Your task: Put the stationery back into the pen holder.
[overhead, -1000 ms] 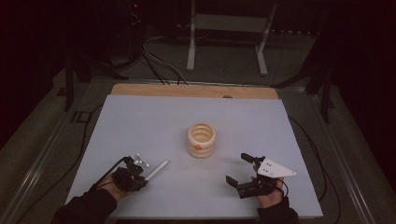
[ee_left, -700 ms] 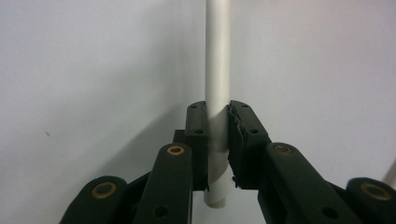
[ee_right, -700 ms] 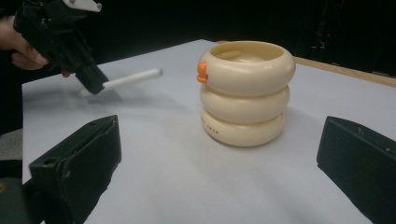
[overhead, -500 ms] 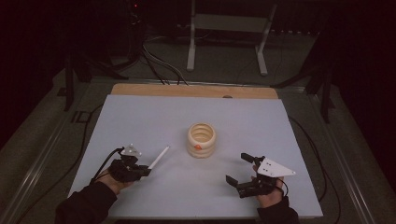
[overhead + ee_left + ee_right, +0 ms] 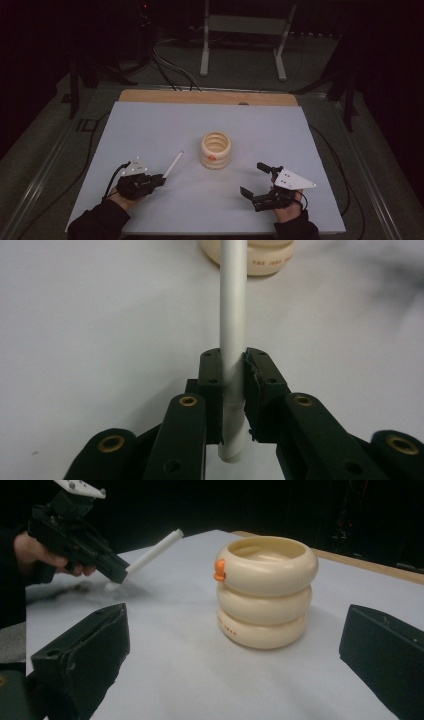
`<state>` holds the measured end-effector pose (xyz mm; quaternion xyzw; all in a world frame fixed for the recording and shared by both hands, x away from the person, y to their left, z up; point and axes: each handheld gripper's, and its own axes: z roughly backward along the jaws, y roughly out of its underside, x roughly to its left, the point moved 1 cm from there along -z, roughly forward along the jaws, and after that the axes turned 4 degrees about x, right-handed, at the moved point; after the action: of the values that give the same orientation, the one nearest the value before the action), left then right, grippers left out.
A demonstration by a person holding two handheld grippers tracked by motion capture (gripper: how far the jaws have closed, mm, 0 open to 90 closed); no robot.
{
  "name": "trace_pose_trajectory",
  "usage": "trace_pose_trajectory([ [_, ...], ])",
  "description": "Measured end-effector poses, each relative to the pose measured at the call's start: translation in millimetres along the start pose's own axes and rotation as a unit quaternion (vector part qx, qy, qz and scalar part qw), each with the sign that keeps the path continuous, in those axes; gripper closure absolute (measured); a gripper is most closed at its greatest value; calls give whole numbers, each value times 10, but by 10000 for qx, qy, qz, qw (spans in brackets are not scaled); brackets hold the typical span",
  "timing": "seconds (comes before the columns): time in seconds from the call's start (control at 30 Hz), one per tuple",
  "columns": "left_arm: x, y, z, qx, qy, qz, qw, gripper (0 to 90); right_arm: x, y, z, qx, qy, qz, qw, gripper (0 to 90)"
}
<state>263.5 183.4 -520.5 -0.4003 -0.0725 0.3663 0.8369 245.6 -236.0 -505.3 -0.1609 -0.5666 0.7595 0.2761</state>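
Partly cropped cream holder (image 5: 248, 257) behind stick (image 5: 233, 335)

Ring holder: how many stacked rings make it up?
3. The cream holder stands mid-table as one stack: bottom ring on the white sheet, middle ring on it, top ring bearing a small orange tab.

One white tube (image 5: 173, 164), one cream ribbed holder (image 5: 216, 150), two tongs: left (image 5: 159, 179), right (image 5: 254, 182)
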Motion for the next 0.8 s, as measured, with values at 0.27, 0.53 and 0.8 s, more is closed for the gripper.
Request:
trace_pose_trajectory([
  [0.27,-12,6,44,-477,53,-149,9987,800,54,-167,-82,-37,-125,-114,9999,0],
  [0.53,-47,-6,78,-805,162,-222,9964,799,170,-453,-266,-157,-404,17,9991,0],
  [0.8,-95,-21,119,-996,212,-368,9941,799,202,-707,-471,-78,-622,-168,9979,0],
])
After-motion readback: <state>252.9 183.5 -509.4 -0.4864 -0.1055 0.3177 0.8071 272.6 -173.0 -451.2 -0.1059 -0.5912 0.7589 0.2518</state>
